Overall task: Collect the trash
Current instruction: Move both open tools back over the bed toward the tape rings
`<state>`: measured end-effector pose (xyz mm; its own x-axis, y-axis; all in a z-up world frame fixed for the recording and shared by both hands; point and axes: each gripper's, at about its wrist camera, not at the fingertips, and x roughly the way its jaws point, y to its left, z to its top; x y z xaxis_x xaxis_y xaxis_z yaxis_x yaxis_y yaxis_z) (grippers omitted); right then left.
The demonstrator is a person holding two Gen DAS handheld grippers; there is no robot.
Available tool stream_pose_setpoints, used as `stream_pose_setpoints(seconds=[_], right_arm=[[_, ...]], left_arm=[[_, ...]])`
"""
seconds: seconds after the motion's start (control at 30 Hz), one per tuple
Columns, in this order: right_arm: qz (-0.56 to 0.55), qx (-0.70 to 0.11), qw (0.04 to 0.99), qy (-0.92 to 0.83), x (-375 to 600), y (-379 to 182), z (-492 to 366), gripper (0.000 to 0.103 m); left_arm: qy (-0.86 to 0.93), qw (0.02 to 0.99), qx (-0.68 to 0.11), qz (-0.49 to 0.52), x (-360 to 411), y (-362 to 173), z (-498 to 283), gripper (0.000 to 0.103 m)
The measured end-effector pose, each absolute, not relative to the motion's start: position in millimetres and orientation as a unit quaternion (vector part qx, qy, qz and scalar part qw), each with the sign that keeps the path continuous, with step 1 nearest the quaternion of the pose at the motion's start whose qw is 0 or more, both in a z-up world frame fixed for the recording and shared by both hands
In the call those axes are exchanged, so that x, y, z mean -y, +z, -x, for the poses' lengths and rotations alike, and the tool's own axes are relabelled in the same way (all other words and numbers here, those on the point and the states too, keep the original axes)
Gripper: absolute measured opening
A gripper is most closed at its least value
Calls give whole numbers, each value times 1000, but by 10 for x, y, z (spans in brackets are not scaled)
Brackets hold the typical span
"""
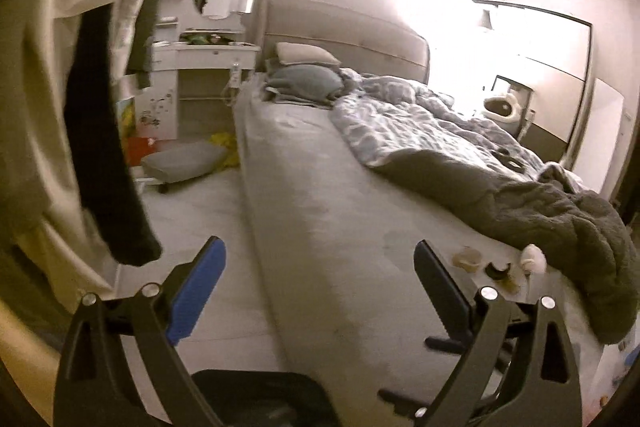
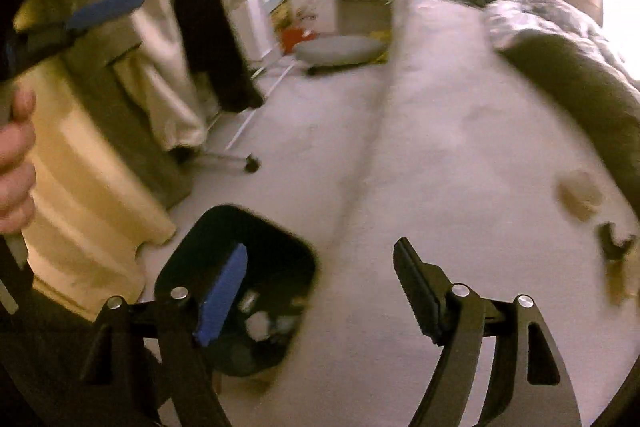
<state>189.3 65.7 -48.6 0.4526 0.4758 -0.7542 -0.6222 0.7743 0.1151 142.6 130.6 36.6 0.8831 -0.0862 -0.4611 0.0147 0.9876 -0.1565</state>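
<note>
On the bed (image 1: 312,187) near its foot lies trash: a white crumpled tissue (image 1: 534,259), a tan scrap (image 1: 466,259) and a small black piece (image 1: 498,271). My left gripper (image 1: 320,245) stands open and empty above the bed's edge, left of that trash. A black bin (image 2: 280,227) sits on the floor beside the bed (image 2: 460,147) and holds white scraps (image 2: 260,323). My right gripper (image 2: 320,249) hangs open and empty over the bin's rim and the bed's side. The tan scrap (image 2: 580,195) and black piece (image 2: 612,247) lie off to its right.
Hanging clothes (image 1: 108,147) on a wheeled rack (image 2: 250,163) crowd the left. A cream ribbed box (image 2: 92,211) stands by the bin. A grey cushion (image 1: 184,161) lies on the floor before a white desk (image 1: 208,57). A rumpled duvet (image 1: 480,179) covers the bed's right half. A hand (image 2: 16,163) shows at left.
</note>
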Motion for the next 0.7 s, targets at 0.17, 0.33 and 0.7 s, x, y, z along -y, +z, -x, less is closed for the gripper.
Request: stream_pose_setpoints(seconds=[0.17,0.33,0.7], right_arm=[[90,-400,870,273,-146,-416,-1993,78],[70,-392,887,234,313,-369,-2134,78],[24,-394,904,163,1124,-334,-2391,80]], left_arm=[[-64,964,-251,55,-911,303,-1536,97],[-77,961,-263,39,-644,170,-1674,97],[-104,951,-289,18,-196,-109,-2011,97]])
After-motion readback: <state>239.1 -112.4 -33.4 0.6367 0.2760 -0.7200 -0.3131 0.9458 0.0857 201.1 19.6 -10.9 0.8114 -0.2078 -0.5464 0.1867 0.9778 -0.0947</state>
